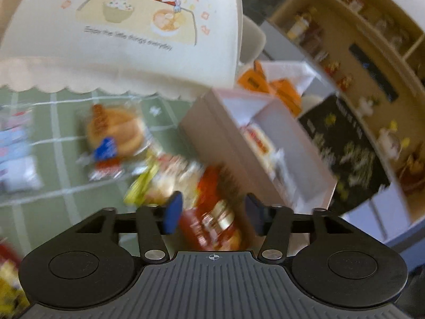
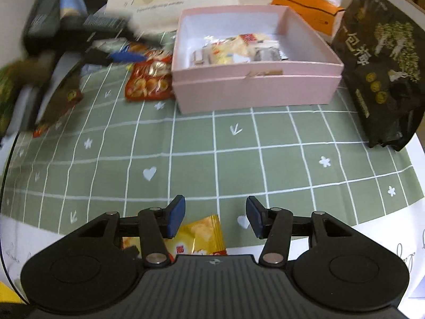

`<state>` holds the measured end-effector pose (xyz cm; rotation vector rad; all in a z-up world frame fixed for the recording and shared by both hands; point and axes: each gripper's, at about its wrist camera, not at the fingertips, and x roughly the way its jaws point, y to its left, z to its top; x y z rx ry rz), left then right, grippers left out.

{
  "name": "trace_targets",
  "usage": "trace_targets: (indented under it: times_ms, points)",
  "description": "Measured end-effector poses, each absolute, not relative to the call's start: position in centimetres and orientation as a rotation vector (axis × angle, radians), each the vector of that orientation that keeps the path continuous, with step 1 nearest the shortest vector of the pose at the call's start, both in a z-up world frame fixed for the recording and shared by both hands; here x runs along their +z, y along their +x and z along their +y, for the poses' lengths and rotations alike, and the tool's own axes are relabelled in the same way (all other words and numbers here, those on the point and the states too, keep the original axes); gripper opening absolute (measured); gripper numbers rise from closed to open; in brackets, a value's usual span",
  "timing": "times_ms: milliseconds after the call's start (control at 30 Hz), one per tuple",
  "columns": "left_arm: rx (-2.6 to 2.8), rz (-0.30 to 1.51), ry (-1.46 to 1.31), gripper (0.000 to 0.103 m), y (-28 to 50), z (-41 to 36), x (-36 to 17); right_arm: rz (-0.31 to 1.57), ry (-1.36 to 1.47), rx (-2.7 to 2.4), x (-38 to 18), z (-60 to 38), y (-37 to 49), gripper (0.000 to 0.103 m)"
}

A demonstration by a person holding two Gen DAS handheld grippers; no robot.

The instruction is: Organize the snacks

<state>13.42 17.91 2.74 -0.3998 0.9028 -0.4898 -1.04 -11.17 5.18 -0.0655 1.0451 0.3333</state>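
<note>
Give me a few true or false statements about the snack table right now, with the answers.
1. The pink box already holds some snacks. True.
2. The right gripper is clamped on a packet. False: its pads are apart with only tablecloth between them; a yellow packet lies below.
3. The tablecloth is plain red. False: green with a white grid.
4. A black bag stands right of the box. True.

Green grid tablecloth (image 2: 212,143), orange tissue box (image 2: 313,13), cartoon-printed chair back (image 1: 127,26)
</note>
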Motion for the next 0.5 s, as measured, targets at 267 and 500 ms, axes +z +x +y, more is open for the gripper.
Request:
trace_targets:
  times_ms: [267, 500]
  points:
    - [-0.300, 0.932, -0.291, 0.048, 7.2, 19.1, 4.1, 0.871, -0.186, 0.406, 7.4, -6.7, 3.2, 0.051]
    - [-0.070, 0.897, -0.358, 0.048, 0.7, 20.9, 6.6, 0.840, -0.183, 0.505, 8.2, -1.9, 8.4, 0.051]
